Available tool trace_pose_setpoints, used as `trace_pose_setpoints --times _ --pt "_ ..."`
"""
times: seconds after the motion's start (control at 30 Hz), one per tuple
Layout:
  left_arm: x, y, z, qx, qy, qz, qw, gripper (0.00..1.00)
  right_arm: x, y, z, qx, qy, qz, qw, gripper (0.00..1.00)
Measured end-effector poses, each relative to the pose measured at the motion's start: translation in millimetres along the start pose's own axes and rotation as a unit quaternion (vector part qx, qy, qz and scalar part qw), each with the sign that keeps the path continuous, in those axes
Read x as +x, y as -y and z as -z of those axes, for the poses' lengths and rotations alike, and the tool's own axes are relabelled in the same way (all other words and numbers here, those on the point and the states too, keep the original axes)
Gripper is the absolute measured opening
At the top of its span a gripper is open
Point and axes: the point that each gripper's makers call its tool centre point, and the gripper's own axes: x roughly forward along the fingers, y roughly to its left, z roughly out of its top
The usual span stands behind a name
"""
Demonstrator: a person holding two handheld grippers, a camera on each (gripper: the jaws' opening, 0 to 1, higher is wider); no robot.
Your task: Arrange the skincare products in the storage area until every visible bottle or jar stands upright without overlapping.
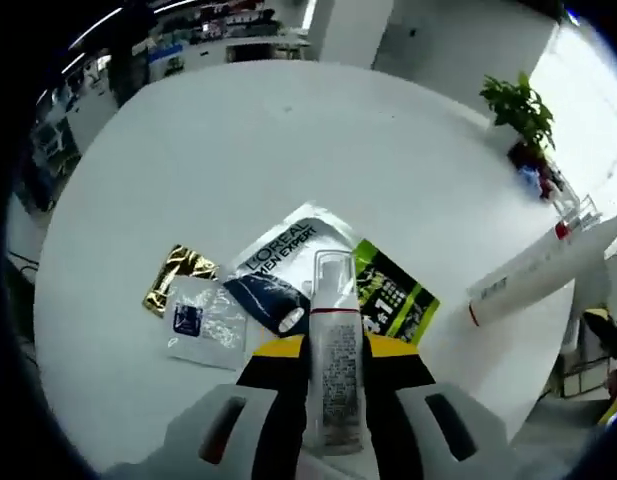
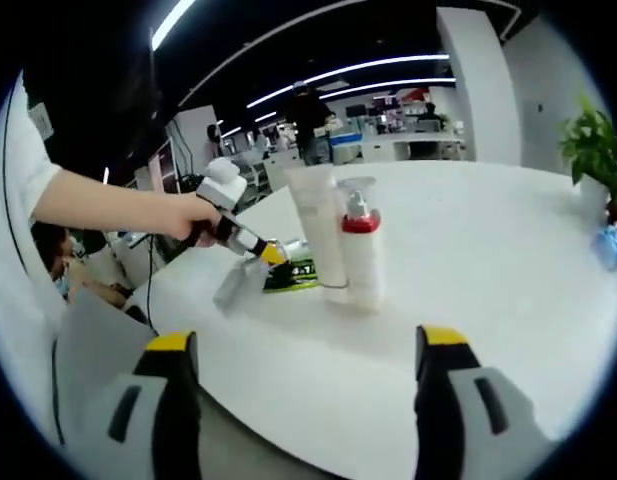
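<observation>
My left gripper (image 1: 333, 350) is shut on a slim clear-capped pump bottle (image 1: 336, 375), held above the round white table (image 1: 238, 150). In the right gripper view a hand holds this left gripper (image 2: 263, 255) with the bottle (image 2: 231, 285) hanging tilted below it. A white tube (image 2: 318, 230) and a white pump bottle with a red collar (image 2: 363, 255) stand upright, close side by side, at mid table. The same tube (image 1: 533, 275) and red-collared bottle (image 1: 578, 215) are at the right of the left gripper view. My right gripper (image 2: 306, 345) is open and holds nothing, short of the pair.
Flat sachets lie under the held bottle: a silver L'Oreal pouch (image 1: 288, 250), a gold one (image 1: 178, 275), a clear packet (image 1: 203, 320) and a green-black one (image 1: 393, 295). A potted plant (image 2: 593, 150) stands at the table's far edge beside a small blue item (image 2: 608, 240).
</observation>
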Motion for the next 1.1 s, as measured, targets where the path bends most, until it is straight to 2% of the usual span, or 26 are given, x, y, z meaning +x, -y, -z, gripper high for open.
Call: trace_pose_setpoints --times 0.13,0.23,0.27,0.33,0.47,0.53,0.57,0.63,0.73,0.8,0.93,1.1 --pt "-14 11.2 3.0 -0.045 0.024 0.035 0.9981 0.18 2 -8 -4.5 -0.004 0.003 -0.010 0.9999 0.90" --pt "-28 27.8 3.6 -0.068 0.045 0.085 0.9930 0.18 2 -14 -8.1 -0.005 0.006 -0.017 0.9998 0.90" --pt "-36 36.6 5.7 -0.071 0.052 0.111 0.9898 0.18 2 -15 -8.8 -0.006 0.006 -0.018 0.9998 0.89" --pt "-48 44.7 13.3 -0.073 0.059 0.135 0.9865 0.18 2 -19 -9.5 -0.007 0.007 -0.024 0.9997 0.89" --pt "-66 47.0 29.9 -0.078 0.063 0.145 0.9843 0.18 4 -27 -8.7 -0.002 0.008 -0.039 0.9992 0.88" --pt "-78 56.1 33.7 -0.104 0.081 0.171 0.9764 0.18 5 -33 -9.0 0.000 0.010 -0.049 0.9987 0.87" --pt "-86 63.8 36.3 -0.109 0.094 0.192 0.9708 0.18 6 -37 -10.3 0.001 0.013 -0.054 0.9984 0.86" --pt "-99 75.9 45.4 -0.119 0.103 0.220 0.9629 0.18 7 -45 -12.4 0.006 0.016 -0.068 0.9975 0.84" --pt "-110 84.8 55.7 -0.122 0.110 0.235 0.9581 0.18 10 -55 -16.3 0.009 0.020 -0.085 0.9961 0.83" --pt "-120 94.0 60.2 -0.130 0.119 0.256 0.9505 0.18 10 -62 -20.7 0.019 0.028 -0.101 0.9943 0.81" --pt "-142 110.3 55.7 -0.150 0.148 0.307 0.9279 0.18 11 -79 -37.8 0.062 0.060 -0.145 0.9857 0.75" --pt "-168 133.0 50.2 -0.119 0.174 0.361 0.9082 0.18 10 -94 -56.5 0.115 0.092 -0.189 0.9709 0.72"
